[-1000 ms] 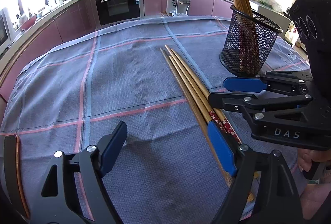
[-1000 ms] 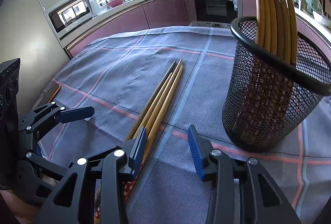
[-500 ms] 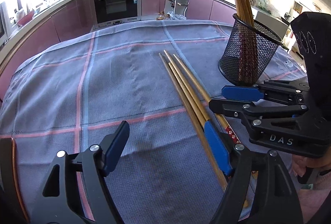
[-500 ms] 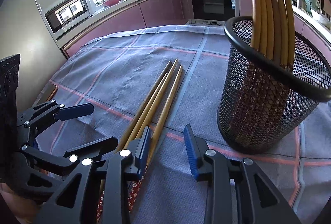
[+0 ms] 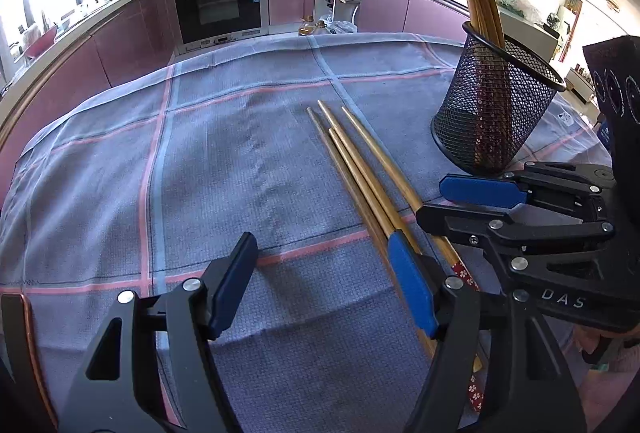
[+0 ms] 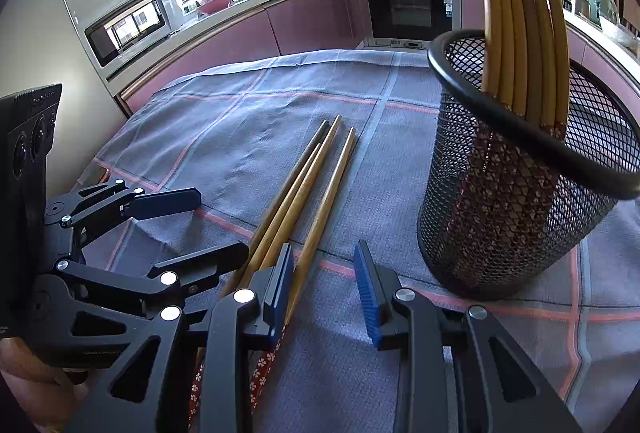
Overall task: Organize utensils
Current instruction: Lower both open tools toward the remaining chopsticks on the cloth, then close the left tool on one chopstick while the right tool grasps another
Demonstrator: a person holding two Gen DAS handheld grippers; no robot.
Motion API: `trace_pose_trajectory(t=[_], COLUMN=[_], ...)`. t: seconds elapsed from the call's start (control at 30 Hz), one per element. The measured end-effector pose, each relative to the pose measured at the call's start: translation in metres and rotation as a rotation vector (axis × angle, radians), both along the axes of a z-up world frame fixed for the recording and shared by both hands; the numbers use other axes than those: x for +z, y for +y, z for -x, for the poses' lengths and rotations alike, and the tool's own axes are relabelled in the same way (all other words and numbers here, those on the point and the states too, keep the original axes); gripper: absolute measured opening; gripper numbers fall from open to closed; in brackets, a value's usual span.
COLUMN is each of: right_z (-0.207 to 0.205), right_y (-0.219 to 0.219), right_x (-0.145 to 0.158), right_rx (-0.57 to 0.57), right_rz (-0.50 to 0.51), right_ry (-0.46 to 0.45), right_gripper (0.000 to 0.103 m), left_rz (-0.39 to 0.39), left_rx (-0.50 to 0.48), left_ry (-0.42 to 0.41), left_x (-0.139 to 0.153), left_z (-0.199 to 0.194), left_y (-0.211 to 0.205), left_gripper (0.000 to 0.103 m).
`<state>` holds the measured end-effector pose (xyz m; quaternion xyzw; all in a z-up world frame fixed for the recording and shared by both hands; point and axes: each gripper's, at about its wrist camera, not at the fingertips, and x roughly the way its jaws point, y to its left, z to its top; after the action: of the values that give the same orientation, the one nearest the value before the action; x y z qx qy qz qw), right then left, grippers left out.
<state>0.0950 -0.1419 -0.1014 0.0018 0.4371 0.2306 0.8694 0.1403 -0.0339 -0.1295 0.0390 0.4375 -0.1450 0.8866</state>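
Four chopsticks (image 5: 362, 169) flat on cloth (image 5: 200, 161) beside cup (image 5: 492, 105). Left gripper (image 5: 324, 285) closing on nothing; right gripper (image 6: 324, 293) closing around one, not yet pinching. Likely light, stiff, slippery, prone to roll; best pinched near patterned ends

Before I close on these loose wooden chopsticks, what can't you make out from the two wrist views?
- Loose wooden chopsticks: patterned red ends run under the left gripper in the left wrist view and the right gripper in the right wrist view.
- Black mesh cup: its floor hidden by the chopsticks inside.
- Those chopsticks' tips: cut off by the top edge, both views.
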Motion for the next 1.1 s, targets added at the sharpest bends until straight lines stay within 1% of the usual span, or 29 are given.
trace_pose_trajectory(t=[0.17, 0.37, 0.43, 0.47, 0.57, 0.63, 0.67, 0.73, 0.77, 0.8, 0.87, 0.97, 1.1], right_z=[-0.001, 0.000, -0.001, -0.001, -0.005, -0.007, -0.008, -0.010, -0.011, -0.011, -0.011, -0.011, -0.008], right_y=[-0.002, -0.001, 0.001, 0.002, 0.007, 0.009, 0.010, 0.012, 0.011, 0.010, 0.007, -0.001, -0.011], right_x=[-0.001, -0.001, -0.001, -0.001, -0.001, -0.001, -0.001, -0.001, -0.002, -0.002, -0.002, -0.002, 0.002], right_rx=[-0.008, -0.007, -0.010, -0.011, -0.016, -0.018, -0.019, -0.028, -0.032, -0.036, -0.044, -0.063, -0.070], right_rz=[-0.007, 0.003, 0.005, 0.007, 0.020, 0.022, 0.025, 0.031, 0.025, 0.016, -0.007, -0.040, -0.086], right_ry=[0.003, -0.004, -0.005, -0.007, -0.014, -0.016, -0.018, -0.023, -0.021, -0.018, -0.011, -0.003, -0.006], right_gripper=[0.026, 0.026, 0.026, 0.026, 0.025, 0.025, 0.025, 0.021, 0.016, 0.011, 0.009, 0.006, 0.006], left_rz=[0.018, 0.001, 0.004, 0.005, 0.003, 0.001, -0.002, 0.004, 0.010, 0.018, 0.031, 0.041, 0.060], left_rx=[-0.011, -0.008, -0.011, -0.013, -0.012, -0.006, -0.003, -0.004, -0.004, -0.004, 0.000, 0.019, 0.039], left_ry=[0.007, 0.010, 0.009, 0.011, 0.015, 0.019, 0.019, 0.024, 0.027, 0.030, 0.031, 0.024, 0.011], left_x=[-0.002, -0.004, -0.003, -0.003, -0.003, -0.004, -0.003, -0.003, -0.004, -0.004, -0.004, -0.003, 0.001], left_z=[-0.006, -0.009, -0.009, -0.011, -0.015, -0.019, -0.021, -0.024, -0.024, -0.025, -0.023, -0.020, -0.013], left_y=[0.000, 0.000, -0.001, -0.002, -0.005, -0.007, -0.008, -0.009, -0.009, -0.010, -0.011, -0.010, -0.005], left_gripper=[0.068, 0.061, 0.054, 0.053, 0.044, 0.037, 0.035, 0.027, 0.024, 0.019, 0.012, 0.010, 0.008])
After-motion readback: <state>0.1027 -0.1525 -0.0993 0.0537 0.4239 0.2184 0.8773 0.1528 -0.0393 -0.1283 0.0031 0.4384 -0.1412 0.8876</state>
